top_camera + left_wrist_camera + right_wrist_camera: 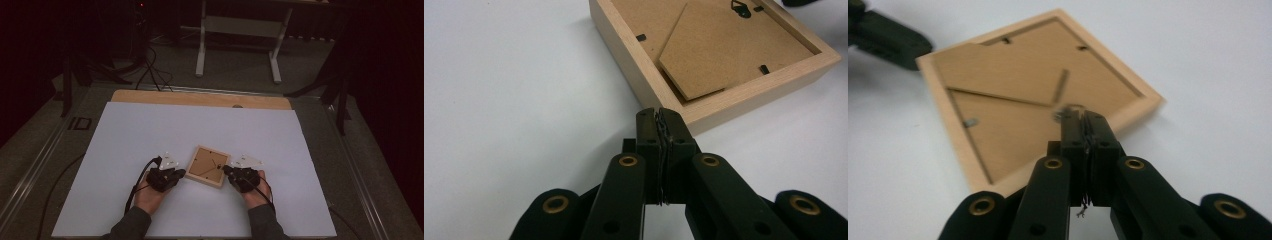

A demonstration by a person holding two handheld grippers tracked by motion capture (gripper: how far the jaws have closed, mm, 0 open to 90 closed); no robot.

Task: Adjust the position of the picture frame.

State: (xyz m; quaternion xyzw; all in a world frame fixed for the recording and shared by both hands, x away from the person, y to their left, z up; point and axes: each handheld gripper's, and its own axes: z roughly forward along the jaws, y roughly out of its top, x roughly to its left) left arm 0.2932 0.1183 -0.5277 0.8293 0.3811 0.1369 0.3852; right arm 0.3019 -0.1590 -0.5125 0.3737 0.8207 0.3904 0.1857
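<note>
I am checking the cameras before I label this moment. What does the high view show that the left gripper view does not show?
High view alone: both forearms, the right gripper shut at the picture frame's right edge, the wooden board under the white sheet, and a metal stand behind on the floor.

Left gripper view alone: the small black clips that hold the backing board, and the easel flap, seen close.

Both share: the picture frame lying back up, the white sheet, and the shut left gripper near the frame's edge.
</note>
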